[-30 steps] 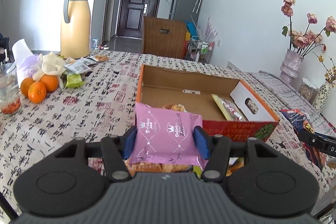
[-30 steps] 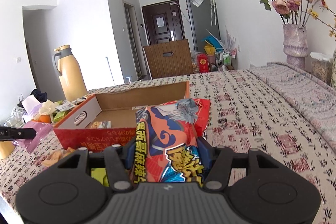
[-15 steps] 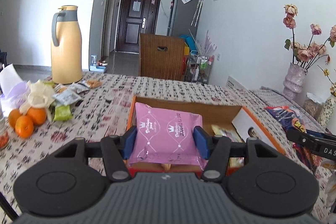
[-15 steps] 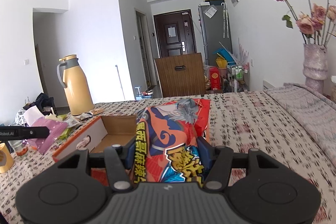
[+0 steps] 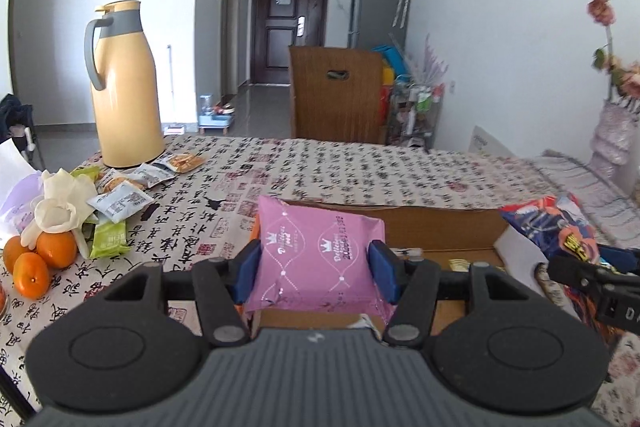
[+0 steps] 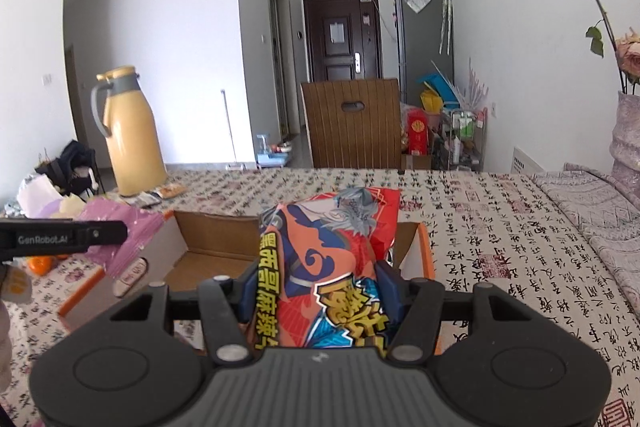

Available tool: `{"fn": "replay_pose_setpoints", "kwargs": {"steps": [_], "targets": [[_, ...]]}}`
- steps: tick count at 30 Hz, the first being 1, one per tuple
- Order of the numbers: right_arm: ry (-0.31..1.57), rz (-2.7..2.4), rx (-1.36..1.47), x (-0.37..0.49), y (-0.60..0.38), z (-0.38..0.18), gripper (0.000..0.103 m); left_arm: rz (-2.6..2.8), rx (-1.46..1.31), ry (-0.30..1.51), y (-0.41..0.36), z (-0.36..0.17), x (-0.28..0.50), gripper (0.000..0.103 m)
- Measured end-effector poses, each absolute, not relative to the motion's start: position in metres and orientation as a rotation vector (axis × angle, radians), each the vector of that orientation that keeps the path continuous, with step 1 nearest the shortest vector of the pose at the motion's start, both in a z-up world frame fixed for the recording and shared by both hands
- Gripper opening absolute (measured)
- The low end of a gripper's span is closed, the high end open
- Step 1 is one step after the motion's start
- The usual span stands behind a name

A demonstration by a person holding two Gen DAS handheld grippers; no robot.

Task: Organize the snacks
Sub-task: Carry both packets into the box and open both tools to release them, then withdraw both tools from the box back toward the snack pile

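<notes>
The left gripper (image 5: 316, 267) pinches a pink packet (image 5: 320, 259) by both sides, the right gripper (image 6: 320, 287) likewise clamps a red bag (image 6: 332, 267), and the box (image 6: 216, 239) lies just ahead and below both. Best lower each over bare cardboard before letting go, one at a time, so the two tools, close together, don't collide.

"GenRobot.AI" stood on the left gripper (image 6: 64, 239); yellow Chinese characters marked the red snack packet (image 6: 320, 275).
</notes>
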State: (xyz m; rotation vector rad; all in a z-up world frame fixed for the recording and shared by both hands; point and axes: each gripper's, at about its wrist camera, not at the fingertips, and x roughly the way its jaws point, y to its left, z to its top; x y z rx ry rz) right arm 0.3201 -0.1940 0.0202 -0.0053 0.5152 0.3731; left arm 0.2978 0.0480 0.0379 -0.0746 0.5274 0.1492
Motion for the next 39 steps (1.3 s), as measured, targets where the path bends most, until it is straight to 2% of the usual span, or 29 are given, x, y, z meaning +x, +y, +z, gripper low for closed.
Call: {"fn": "replay_pose_setpoints", "kwargs": {"steps": [1, 2, 3, 11, 12, 13, 14, 15, 16, 17, 18, 39], "targets": [[0.525, 0.369, -0.013, 0.324, -0.191, 0.018, 0.057, 0.167, -0.060, 0.537, 0.047, 0.035, 0.303, 0.039], [0.535, 0.365, -0.022, 0.328, -0.189, 0.015, 0.057, 0.183, -0.045, 0.554, 0.047, 0.032, 0.309, 0.030], [0.545, 0.361, -0.031, 0.332, -0.187, 0.011, 0.057, 0.181, -0.046, 0.575, 0.048, 0.030, 0.314, 0.026], [0.631, 0.356, -0.058, 0.351, -0.173, -0.016, 0.058, 0.199, -0.064, 0.659, 0.049, 0.007, 0.333, 0.027], [0.635, 0.356, -0.060, 0.352, -0.173, -0.018, 0.060, 0.201, -0.066, 0.661, 0.049, 0.007, 0.333, 0.035], [0.633, 0.353, -0.061, 0.352, -0.174, -0.018, 0.061, 0.201, -0.069, 0.660, 0.050, 0.007, 0.332, 0.055], [0.630, 0.358, -0.056, 0.350, -0.175, -0.018, 0.065, 0.200, -0.071, 0.650, 0.050, 0.008, 0.330, 0.066], [0.627, 0.362, -0.049, 0.349, -0.177, -0.016, 0.076, 0.209, -0.069, 0.634, 0.051, 0.009, 0.327, 0.086], [0.619, 0.362, -0.046, 0.348, -0.177, -0.014, 0.083, 0.216, -0.066, 0.614, 0.050, 0.011, 0.323, 0.096], [0.608, 0.360, -0.047, 0.346, -0.177, -0.012, 0.096, 0.214, -0.065, 0.596, 0.050, 0.014, 0.319, 0.099], [0.600, 0.362, -0.048, 0.344, -0.178, -0.011, 0.103, 0.208, -0.072, 0.582, 0.051, 0.016, 0.316, 0.103], [0.471, 0.357, -0.028, 0.285, -0.213, 0.025, 0.103, 0.175, -0.096, 0.493, 0.054, 0.040, 0.261, 0.103]]}}
